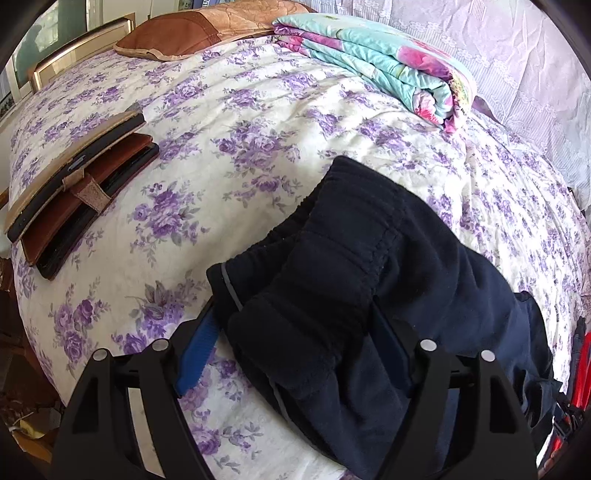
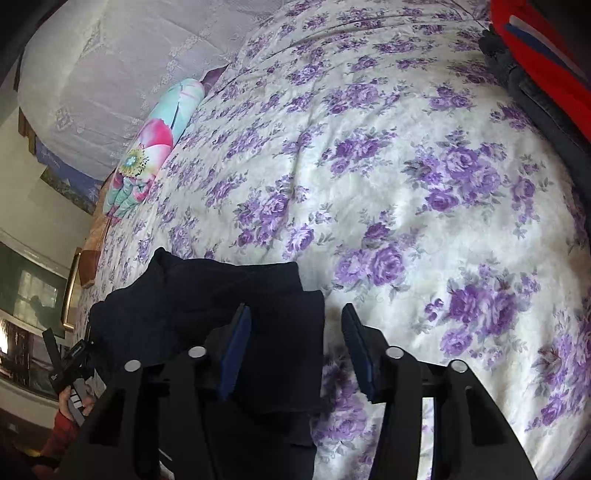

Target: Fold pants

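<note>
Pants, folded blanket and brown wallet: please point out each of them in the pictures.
pants (image 1: pixel 369 258), left wrist view, on the ribbed waistband.
folded blanket (image 1: pixel 380 62), left wrist view, on its top turquoise layer.
brown wallet (image 1: pixel 85 192), left wrist view, on the strap.

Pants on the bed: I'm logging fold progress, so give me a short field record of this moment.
item: dark navy pants, bunched, waistband end up
surface: purple floral bedspread
left gripper: jaws open, waistband fabric lying between them
right gripper: jaws open, pants edge between them, not clamped
nearby: folded floral quilt, brown pillow, two wallet phone cases
fold state: not yet flat or folded
</note>
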### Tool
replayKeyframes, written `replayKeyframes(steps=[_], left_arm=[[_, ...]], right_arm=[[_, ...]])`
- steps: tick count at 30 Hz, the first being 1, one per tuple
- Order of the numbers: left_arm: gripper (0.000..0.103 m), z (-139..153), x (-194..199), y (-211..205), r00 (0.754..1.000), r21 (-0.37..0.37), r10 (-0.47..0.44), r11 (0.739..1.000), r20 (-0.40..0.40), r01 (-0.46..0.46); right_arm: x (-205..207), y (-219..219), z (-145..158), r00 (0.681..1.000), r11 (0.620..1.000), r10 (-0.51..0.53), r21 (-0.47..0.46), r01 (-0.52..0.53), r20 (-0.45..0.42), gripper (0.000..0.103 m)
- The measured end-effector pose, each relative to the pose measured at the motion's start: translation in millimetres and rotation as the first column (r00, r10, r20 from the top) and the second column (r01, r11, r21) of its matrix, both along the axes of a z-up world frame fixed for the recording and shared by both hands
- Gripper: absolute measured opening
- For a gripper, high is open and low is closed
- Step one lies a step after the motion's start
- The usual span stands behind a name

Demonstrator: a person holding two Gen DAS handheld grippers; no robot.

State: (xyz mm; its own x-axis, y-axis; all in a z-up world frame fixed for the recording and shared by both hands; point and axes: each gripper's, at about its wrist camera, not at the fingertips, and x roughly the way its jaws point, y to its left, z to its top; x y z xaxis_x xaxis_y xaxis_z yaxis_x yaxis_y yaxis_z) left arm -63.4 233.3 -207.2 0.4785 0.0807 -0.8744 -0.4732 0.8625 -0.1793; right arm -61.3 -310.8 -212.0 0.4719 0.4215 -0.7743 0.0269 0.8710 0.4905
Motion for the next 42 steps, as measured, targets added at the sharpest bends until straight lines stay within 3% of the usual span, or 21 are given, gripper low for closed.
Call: replayKeyframes(steps=[2, 4, 8, 10, 13, 16, 18, 19, 21, 22, 25, 26, 28, 30, 32, 33, 35, 38, 40, 42], left_arm=[[0.077, -1, 1, 0, 1.0, -0.004, 0.004, 1.0, -0.004, -0.004], [0.078, -2, 3, 1, 1.0, -0.011, 0.007, 1.0, -0.011, -0.007], [0.08, -4, 3, 0, 1.0, -0.005, 0.006, 1.0, -0.012, -0.006], [0.081, -5, 3, 0, 1.0, -0.005, 0.008, 1.0, -0.012, -0.008], [0.081, -5, 3, 0, 1.0, -0.01, 0.002, 1.0, -0.014, -0.002], [0.081, -6, 2, 1, 1.0, -0.02, -0.003, 1.0, -0.01, 0.003], [0.081, -6, 1, 1, 1.0, -0.02, -0.002, 1.0, -0.007, 0.001], [0.081, -6, 1, 1, 1.0, -0.022, 0.0, 1.0, -0.007, 0.0], [0.082, -7, 2, 2, 1.0, -0.028, 0.002, 1.0, -0.009, -0.002], [0.083, -7, 2, 2, 1.0, -0.031, 0.002, 1.0, -0.01, -0.002], [0.084, -7, 5, 4, 1.0, -0.04, -0.004, 0.999, -0.019, 0.003], [0.084, -7, 5, 5, 1.0, -0.042, -0.009, 0.999, -0.021, 0.008], [0.084, -8, 6, 6, 1.0, -0.048, -0.016, 0.999, -0.022, 0.014], [0.085, -8, 5, 6, 1.0, -0.049, -0.016, 0.999, -0.019, 0.015], [0.085, -8, 5, 6, 1.0, -0.048, -0.022, 0.999, -0.018, 0.021], [0.085, -8, 6, 7, 0.999, -0.049, -0.03, 0.998, -0.017, 0.029], [0.085, -8, 6, 8, 0.999, -0.054, -0.041, 0.998, -0.017, 0.04], [0.085, -9, 6, 10, 0.999, -0.066, -0.05, 0.997, -0.014, 0.049], [0.083, -8, 7, 10, 0.998, -0.071, -0.063, 0.996, -0.013, 0.062], [0.081, -7, 7, 12, 0.997, -0.08, -0.071, 0.994, -0.004, 0.07]], right_arm=[[1, 10, 13, 0.998, 0.999, 0.022, -0.038, -0.02, 0.056, 0.018], [8, 10, 24, 0.995, 0.998, 0.028, -0.052, -0.023, 0.092, 0.017], [22, -6, -5, 0.999, 0.997, -0.011, -0.077, 0.014, 0.043, 0.016], [24, -20, -22, 0.998, 0.998, -0.051, -0.021, 0.052, 0.027, 0.024], [11, -35, -5, 0.989, 0.99, -0.142, 0.013, 0.141, 0.051, 0.035], [-17, -26, 32, 0.988, 0.993, -0.058, -0.091, 0.072, 0.14, 0.035], [-34, -11, 40, 0.989, 0.993, 0.016, -0.121, 0.002, 0.145, 0.035], [-42, -1, 36, 0.991, 0.99, 0.059, -0.137, -0.042, 0.121, 0.035], [-51, 26, 2, 0.988, 0.956, 0.153, -0.248, -0.154, -0.026, 0.034], [-55, 31, -9, 0.986, 0.944, 0.16, -0.284, -0.167, -0.046, 0.036], [-60, 26, 8, 0.997, 0.971, 0.074, -0.227, -0.07, 0.011, 0.037], [-62, 27, 26, 0.995, 0.978, 0.061, -0.204, -0.043, 0.083, 0.037], [-58, 40, 50, 0.981, 0.971, 0.106, -0.228, -0.068, 0.16, 0.037], [-44, 69, 60, 0.962, 0.954, 0.21, -0.25, -0.163, 0.174, 0.037], [-28, 104, 55, 0.943, 0.937, 0.297, -0.238, -0.256, 0.154, 0.041], [-17, 125, 45, 0.932, 0.92, 0.346, -0.231, -0.316, 0.103, 0.045], [0, 164, 11, 0.905, 0.875, 0.425, -0.25, -0.415, -0.012, 0.062], [-2, 189, 16, 0.881, 0.83, 0.472, -0.354, -0.431, 0.034, 0.067], [-9, 184, 39, 0.871, 0.85, 0.478, -0.313, -0.424, 0.117, 0.066], [-25, 164, 62, 0.867, 0.871, 0.447, -0.33, -0.365, 0.22, 0.073]])
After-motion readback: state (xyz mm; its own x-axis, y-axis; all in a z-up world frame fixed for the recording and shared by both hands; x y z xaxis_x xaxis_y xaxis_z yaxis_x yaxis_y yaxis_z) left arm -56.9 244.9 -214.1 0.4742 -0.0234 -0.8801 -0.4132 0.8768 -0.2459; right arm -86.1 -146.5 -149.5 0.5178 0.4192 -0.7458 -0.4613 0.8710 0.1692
